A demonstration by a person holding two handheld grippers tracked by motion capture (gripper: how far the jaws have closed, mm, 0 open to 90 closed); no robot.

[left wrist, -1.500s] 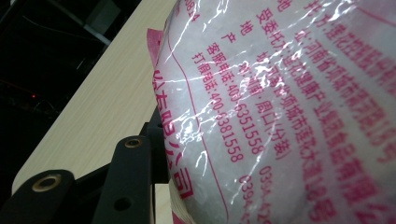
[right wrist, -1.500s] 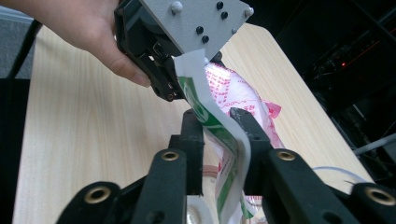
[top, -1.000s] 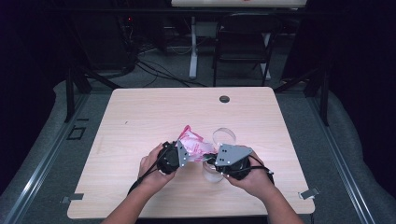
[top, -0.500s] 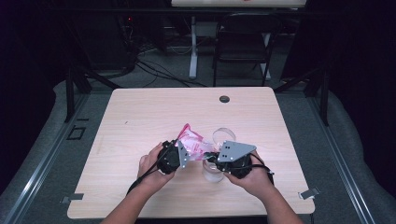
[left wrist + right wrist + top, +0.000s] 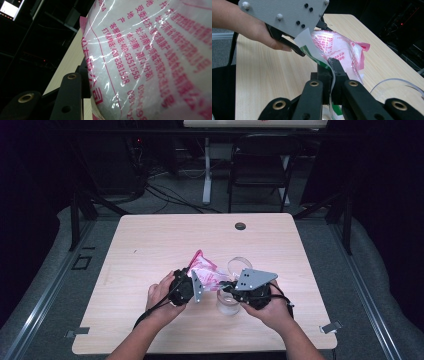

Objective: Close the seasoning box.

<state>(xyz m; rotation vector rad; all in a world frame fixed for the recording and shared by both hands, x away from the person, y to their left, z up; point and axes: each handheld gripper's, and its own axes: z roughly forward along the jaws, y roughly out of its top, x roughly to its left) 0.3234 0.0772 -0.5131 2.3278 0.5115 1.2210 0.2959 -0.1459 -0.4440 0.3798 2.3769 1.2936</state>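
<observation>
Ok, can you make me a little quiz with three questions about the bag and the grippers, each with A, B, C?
1. Where is the bag?
A. On the chair
B. Between the two grippers, over the table
C. On the floor

2. What colour is the bag's print?
A. Blue
B. Black
C. Pink-red

3. How is the right gripper?
A. Shut on the bag's edge
B. Wide open, apart from the bag
C. Lying on the table

Answers:
1 B: the high view shows it held up between the left gripper and the right gripper.
2 C: the left gripper view shows pink-red letters on clear plastic.
3 A: the right gripper view shows its jaws pinched together on the bag's edge.
</observation>
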